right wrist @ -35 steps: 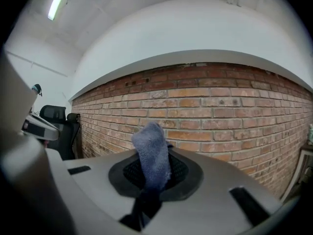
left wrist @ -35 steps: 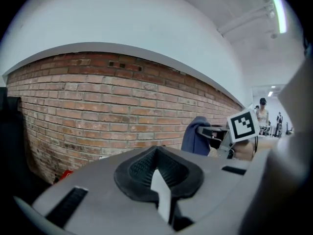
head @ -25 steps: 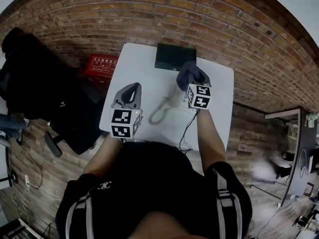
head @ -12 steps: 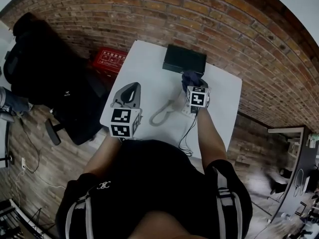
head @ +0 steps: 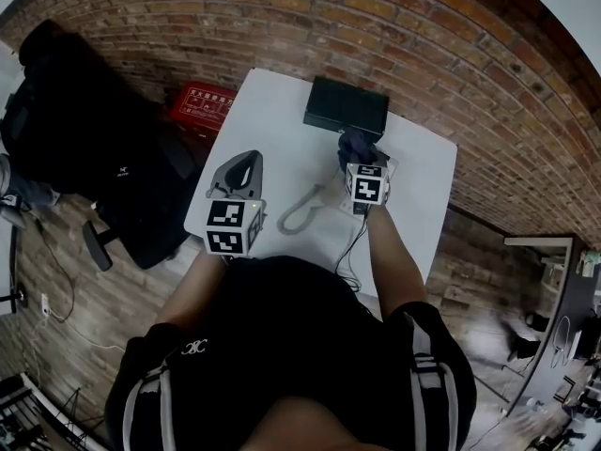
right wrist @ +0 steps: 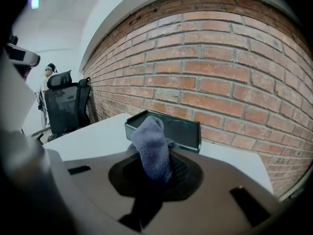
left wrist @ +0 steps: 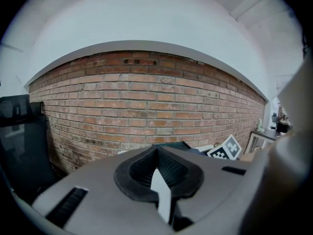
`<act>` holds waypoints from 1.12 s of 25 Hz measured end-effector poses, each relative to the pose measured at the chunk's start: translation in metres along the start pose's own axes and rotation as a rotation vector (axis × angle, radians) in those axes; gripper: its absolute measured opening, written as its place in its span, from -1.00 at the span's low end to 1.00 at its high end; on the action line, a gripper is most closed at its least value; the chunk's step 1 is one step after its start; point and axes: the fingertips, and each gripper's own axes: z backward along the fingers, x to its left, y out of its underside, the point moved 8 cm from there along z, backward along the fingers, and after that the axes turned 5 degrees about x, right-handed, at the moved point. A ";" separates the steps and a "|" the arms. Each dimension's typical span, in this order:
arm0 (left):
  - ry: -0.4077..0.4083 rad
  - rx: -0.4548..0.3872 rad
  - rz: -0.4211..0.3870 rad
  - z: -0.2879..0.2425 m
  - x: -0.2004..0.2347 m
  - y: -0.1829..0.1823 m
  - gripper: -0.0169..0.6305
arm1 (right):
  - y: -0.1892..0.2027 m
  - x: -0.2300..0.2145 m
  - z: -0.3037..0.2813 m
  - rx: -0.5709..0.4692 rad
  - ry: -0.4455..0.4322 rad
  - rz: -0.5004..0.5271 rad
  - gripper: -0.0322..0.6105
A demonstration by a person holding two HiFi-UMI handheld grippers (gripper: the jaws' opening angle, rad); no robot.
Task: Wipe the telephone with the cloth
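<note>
Telephone and cloth on white table
Right gripper clamps the cloth; left gripper closed, empty.

- The tray stands at the far edge of the table, close to the wall.
- The telephone lies before the tray, and its cord lies to its left.
- The chair stands left of the table.

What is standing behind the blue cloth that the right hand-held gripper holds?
A dark box stands on the white table behind the cloth, in front of the brick wall. The cloth covers part of the box's left side, so that part cannot be seen.
</note>
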 end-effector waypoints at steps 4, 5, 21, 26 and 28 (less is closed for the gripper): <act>0.025 0.008 -0.004 -0.005 -0.005 0.001 -0.96 | 0.011 0.017 0.015 0.002 -0.045 0.019 -0.84; 0.032 0.008 -0.008 -0.006 -0.005 0.001 -0.96 | 0.015 0.022 0.018 -0.001 -0.050 0.030 -0.84; 0.110 0.017 -0.021 -0.004 -0.007 0.008 -0.96 | 0.081 0.095 0.055 0.052 -0.158 0.042 -0.84; 0.127 0.017 -0.026 0.000 -0.005 0.010 -0.96 | 0.097 0.106 0.061 0.088 -0.189 -0.005 -0.84; 0.136 0.019 -0.029 0.001 -0.006 0.012 -0.96 | 0.102 0.105 0.064 0.096 -0.184 -0.017 -0.84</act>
